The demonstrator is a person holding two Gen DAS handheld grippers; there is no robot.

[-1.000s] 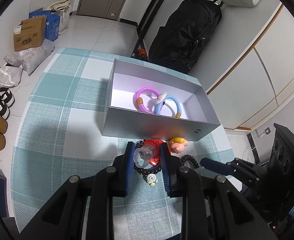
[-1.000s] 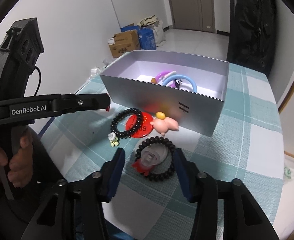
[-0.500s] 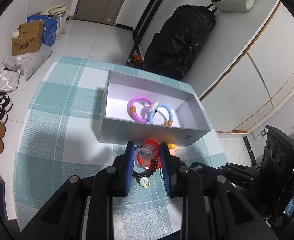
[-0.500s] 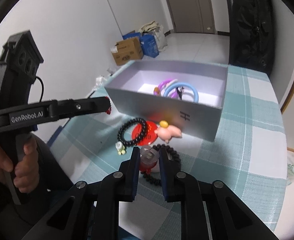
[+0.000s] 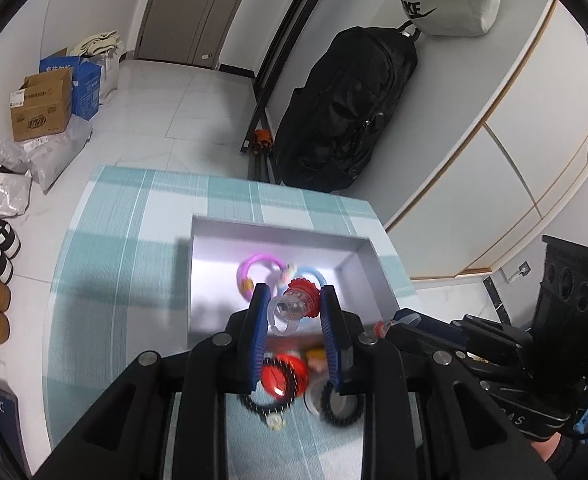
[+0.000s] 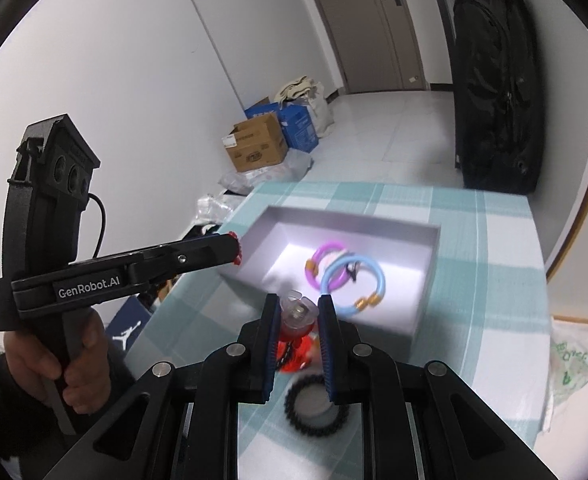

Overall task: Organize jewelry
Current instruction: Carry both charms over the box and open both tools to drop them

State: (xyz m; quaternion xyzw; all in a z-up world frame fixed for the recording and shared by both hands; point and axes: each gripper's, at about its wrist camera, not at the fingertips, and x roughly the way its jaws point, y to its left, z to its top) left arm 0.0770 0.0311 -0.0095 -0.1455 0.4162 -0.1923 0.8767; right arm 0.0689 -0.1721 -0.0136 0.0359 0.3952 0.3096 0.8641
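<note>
Our left hand-held gripper clamps a clear ring with a red flower. Our right hand-held gripper is closed on another clear ring, both above the grey box.

Ahead of both tools: open grey box, top unobstructed, near wall the only barrier at table level. Inside, pink bangle and blue bangle filling the centre and right; bare floor toward the left wall and far corners. Below the fingers: black bead bracelets and a red disc cluttering the checked cloth. Left of the box, cloth bare. To the right tool's left, the left gripper closing off that side.
</note>
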